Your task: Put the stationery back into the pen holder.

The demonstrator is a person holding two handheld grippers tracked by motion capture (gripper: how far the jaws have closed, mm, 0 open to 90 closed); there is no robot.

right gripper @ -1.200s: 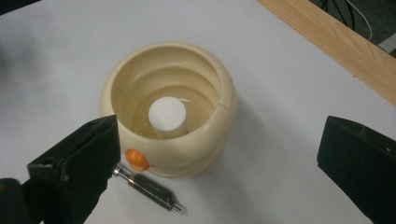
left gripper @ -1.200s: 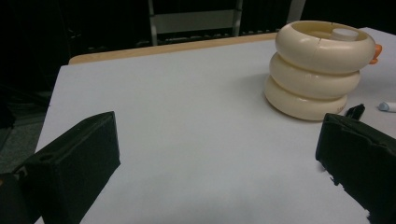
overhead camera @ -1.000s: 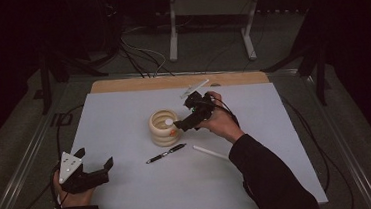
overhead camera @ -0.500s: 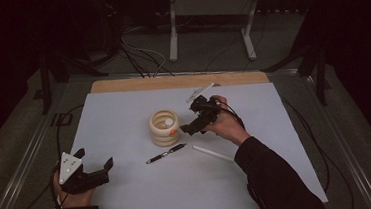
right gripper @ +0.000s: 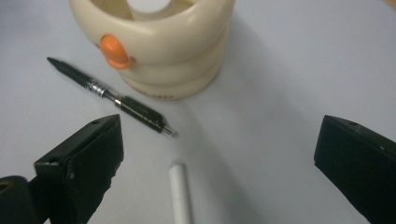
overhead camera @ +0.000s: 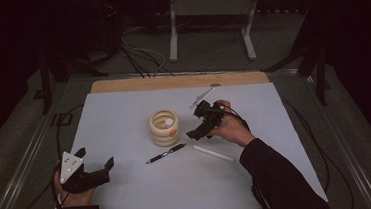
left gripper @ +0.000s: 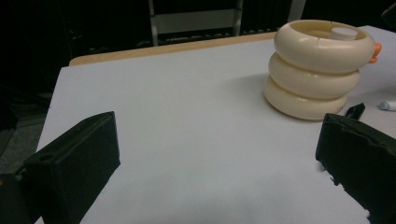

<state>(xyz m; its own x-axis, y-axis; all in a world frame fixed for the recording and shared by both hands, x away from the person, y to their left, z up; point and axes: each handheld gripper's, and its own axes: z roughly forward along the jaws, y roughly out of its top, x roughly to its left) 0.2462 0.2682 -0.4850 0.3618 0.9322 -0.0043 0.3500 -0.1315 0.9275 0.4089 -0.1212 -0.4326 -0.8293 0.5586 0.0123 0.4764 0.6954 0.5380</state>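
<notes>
right claw released above white pen; left claw released, apparently resting on table

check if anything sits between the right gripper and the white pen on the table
Nothing visible does. In the right gripper view the right gripper has its jaws wide open over the white pen, with bare table around it. The black pen and cream holder lie beyond, off that path.

Pen lies before holder; stick right of pen.
</notes>
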